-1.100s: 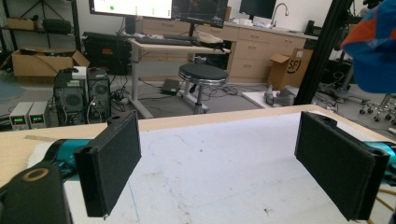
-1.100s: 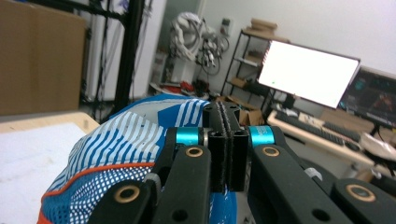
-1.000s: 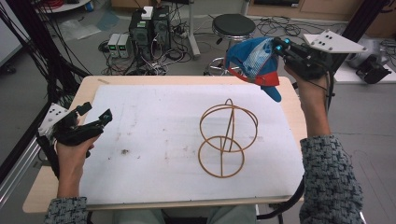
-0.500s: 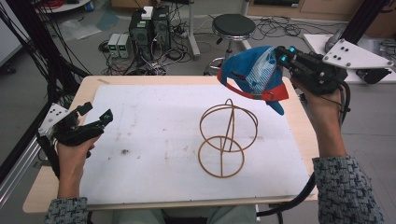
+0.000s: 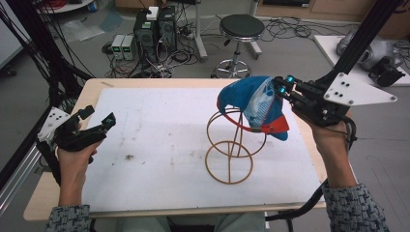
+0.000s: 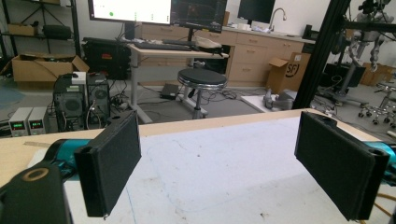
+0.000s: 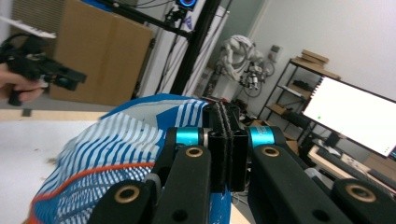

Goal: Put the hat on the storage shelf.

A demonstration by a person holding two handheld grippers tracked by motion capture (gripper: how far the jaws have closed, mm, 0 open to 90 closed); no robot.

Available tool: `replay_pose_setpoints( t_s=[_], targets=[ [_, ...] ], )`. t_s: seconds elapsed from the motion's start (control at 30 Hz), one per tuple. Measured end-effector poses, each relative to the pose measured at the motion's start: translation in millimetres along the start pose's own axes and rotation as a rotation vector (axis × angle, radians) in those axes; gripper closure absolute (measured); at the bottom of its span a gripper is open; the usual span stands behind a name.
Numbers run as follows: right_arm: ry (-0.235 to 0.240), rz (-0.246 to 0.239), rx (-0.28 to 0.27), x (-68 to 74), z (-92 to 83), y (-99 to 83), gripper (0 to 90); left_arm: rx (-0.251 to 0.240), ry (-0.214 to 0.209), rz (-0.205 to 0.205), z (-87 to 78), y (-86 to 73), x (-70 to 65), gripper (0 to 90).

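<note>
Cap [image 5: 251,104] in R tongs [image 5: 279,86], above wire stand [image 5: 232,145]

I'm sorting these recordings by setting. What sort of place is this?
Most likely a robotics lab or workshop: computer towers with tangled cables sit on the floor behind the table, a rolling stool stands nearby, and large monitors glow on a desk.

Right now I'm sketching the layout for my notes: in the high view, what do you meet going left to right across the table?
Left gripper, open → bare white mat → wire stand → blue striped cap, hanging over the stand's top → right gripper, shut on the cap.
</note>
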State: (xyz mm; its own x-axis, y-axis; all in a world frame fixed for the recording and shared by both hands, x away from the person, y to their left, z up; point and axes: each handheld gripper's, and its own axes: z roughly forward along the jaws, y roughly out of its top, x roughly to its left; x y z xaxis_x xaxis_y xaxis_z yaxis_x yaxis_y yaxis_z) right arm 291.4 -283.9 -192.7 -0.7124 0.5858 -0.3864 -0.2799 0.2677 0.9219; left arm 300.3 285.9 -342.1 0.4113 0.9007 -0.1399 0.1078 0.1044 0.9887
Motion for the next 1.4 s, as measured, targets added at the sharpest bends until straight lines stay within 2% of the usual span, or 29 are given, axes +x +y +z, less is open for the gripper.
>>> replay_pose_setpoints(
  t_s=[0.27, 0.4, 0.77, 1.13, 1.4],
  targets=[
    [0.071, -0.036, 0.003, 21.5, 5.6, -0.3, 90.0, 0.001, -0.001, 0.002, -0.4, 0.3, 0.0, 14.6],
    [0.100, -0.035, 0.009, 30.6, 10.4, -2.9, 90.0, -0.002, 0.001, -0.001, -1.2, 0.6, 0.8, 14.6],
    [0.170, -0.082, 0.078, 49.5, 25.6, -11.3, 90.0, -0.007, 0.002, -0.002, -3.0, 1.7, 1.9, 14.6],
    [0.220, -0.103, 0.112, 62.4, 36.1, -12.6, 89.9, -0.003, 0.003, -0.002, -2.3, 1.3, 1.7, 14.6],
    [0.220, -0.097, 0.139, 65.6, 38.2, -18.5, 89.9, -0.009, 0.007, -0.005, -3.9, 1.8, 3.0, 14.7]
  ],
)
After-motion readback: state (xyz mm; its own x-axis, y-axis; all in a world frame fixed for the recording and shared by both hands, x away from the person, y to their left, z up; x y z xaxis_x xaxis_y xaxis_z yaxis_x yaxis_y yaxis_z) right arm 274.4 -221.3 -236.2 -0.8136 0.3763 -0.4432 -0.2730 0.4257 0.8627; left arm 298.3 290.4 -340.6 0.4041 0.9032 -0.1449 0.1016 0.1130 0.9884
